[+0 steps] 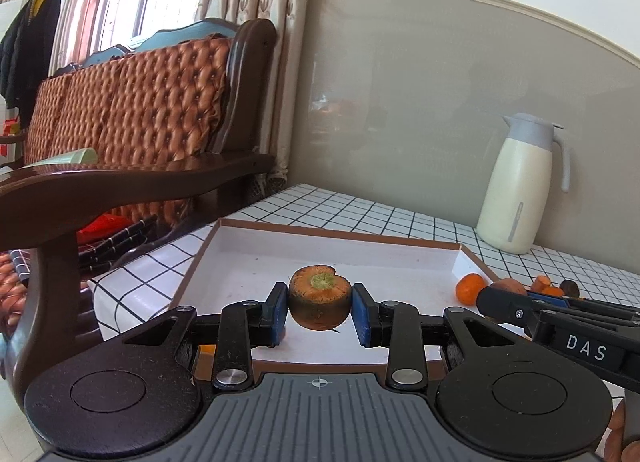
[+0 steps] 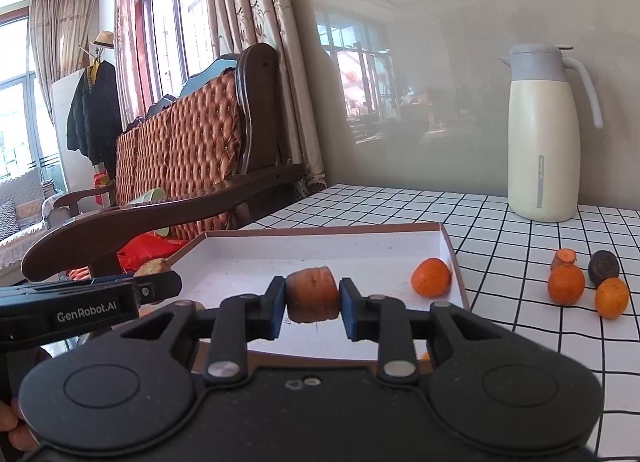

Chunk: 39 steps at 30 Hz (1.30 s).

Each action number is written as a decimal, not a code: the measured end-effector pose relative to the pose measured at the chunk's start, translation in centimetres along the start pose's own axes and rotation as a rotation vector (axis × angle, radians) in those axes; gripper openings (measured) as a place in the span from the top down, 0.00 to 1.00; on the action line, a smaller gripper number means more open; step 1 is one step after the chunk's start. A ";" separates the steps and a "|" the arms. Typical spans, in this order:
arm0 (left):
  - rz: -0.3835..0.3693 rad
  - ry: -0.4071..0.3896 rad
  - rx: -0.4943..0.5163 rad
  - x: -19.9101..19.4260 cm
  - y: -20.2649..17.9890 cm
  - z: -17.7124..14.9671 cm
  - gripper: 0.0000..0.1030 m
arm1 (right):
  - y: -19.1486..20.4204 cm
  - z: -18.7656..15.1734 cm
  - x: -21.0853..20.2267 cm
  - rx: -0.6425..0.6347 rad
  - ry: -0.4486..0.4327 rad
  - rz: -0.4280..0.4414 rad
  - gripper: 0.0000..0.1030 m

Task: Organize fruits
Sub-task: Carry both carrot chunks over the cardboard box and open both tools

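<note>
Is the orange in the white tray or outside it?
Inside. The orange lies on the tray floor, near its right wall, in the right wrist view.

orange carrot piece (image 1: 319,298), black-gridded white tablecloth (image 2: 540,238)

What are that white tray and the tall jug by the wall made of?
The tray looks like cardboard: thin walls, brown edges and a matte white inside with faint smudges. The jug has a smooth cream body with a slight sheen, perhaps painted metal or plastic, I cannot tell which; its grey top and handle look like matte plastic.
</note>
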<state>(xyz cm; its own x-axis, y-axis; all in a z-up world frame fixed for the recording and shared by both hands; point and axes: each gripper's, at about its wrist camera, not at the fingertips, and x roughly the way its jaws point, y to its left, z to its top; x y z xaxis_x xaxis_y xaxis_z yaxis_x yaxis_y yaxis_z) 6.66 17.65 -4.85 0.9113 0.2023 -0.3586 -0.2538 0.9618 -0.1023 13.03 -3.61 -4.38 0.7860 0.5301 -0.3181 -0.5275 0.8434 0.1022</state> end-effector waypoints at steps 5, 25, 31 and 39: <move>0.047 -0.002 -0.022 0.5 1.9 0.1 0.67 | 0.6 0.0 1.0 -0.007 0.003 0.008 0.80; 0.096 0.014 -0.034 3.5 3.4 0.9 0.67 | -0.4 0.7 3.6 0.042 -0.012 -0.091 0.80; 0.094 0.018 -0.032 4.2 3.2 1.3 0.67 | -1.2 1.1 4.2 0.043 -0.019 -0.126 0.80; 0.105 0.035 -0.024 5.7 3.1 1.6 0.67 | -2.1 1.4 5.6 0.040 0.002 -0.152 0.80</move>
<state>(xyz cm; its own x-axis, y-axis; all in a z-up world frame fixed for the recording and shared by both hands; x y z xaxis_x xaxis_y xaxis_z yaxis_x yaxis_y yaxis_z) 11.60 22.10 -5.69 0.8675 0.2951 -0.4004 -0.3556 0.9308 -0.0846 18.94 -2.30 -5.08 0.8552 0.3960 -0.3345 -0.3893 0.9167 0.0901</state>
